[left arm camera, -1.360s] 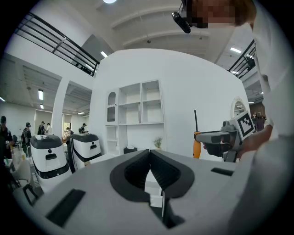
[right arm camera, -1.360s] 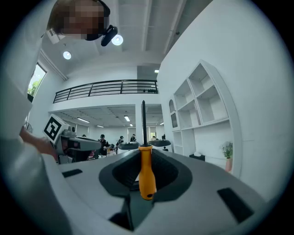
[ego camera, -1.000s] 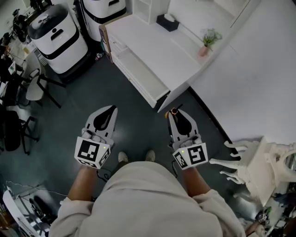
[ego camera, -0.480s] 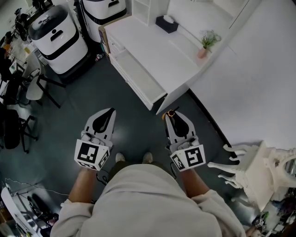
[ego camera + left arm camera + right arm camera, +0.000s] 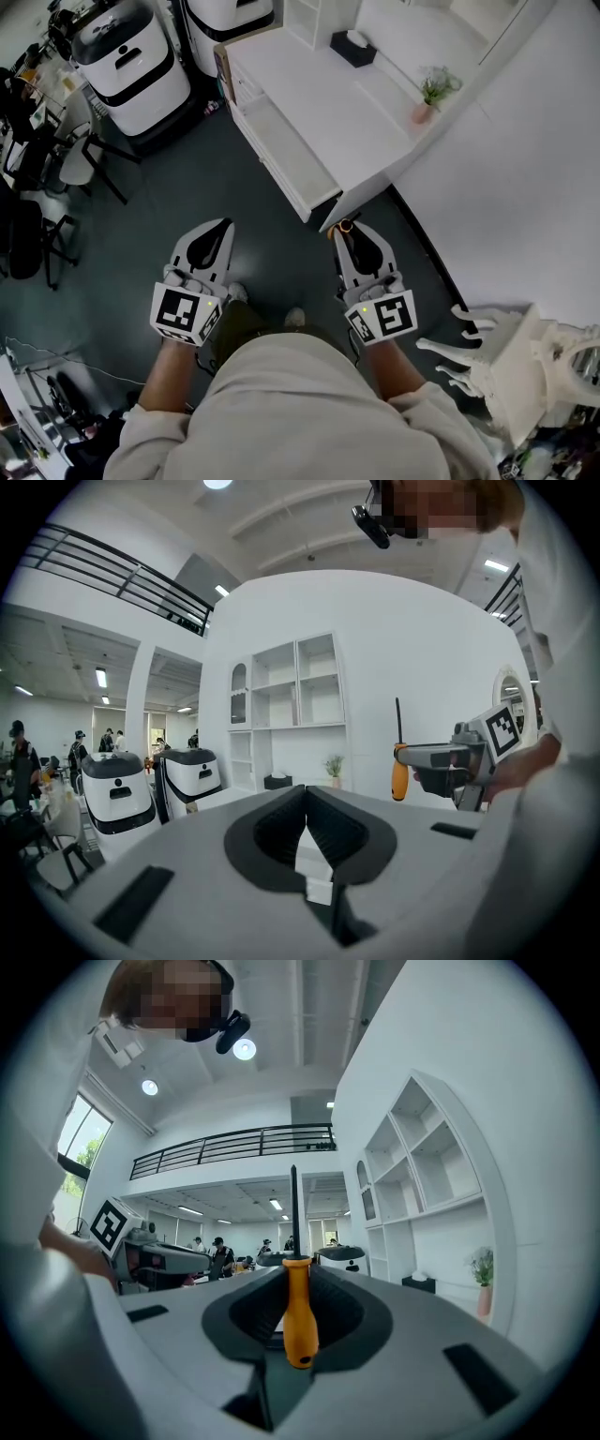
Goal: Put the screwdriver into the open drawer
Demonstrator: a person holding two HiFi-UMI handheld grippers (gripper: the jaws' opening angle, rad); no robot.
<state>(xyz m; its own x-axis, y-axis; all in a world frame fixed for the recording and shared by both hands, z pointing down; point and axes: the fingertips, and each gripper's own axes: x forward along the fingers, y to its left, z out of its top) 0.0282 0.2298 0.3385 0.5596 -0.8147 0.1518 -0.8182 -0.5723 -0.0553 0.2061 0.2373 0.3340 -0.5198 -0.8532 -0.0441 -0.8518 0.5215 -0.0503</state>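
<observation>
1. the right gripper (image 5: pixel 349 232) is clamped on the screwdriver (image 5: pixel 299 1321), which stands upright between its jaws.
2. it is probably light and stiff. the smooth, bulbous orange handle may slip, so mid-handle is the best hold.
3. the thin dark shaft points up.
4. the left gripper (image 5: pixel 214 236) has its jaws together, with nothing in them.
5. the white open drawer (image 5: pixel 281 150) lies ahead of both grippers.

A robotics lab in a tall open hall: two white-and-black mobile robots (image 5: pixel 131 61) stand just left of a white desk (image 5: pixel 328 122), office chairs (image 5: pixel 70 159) sit farther left, and a railed mezzanine (image 5: pixel 234 1143) runs above standing people (image 5: pixel 217 1255).
</observation>
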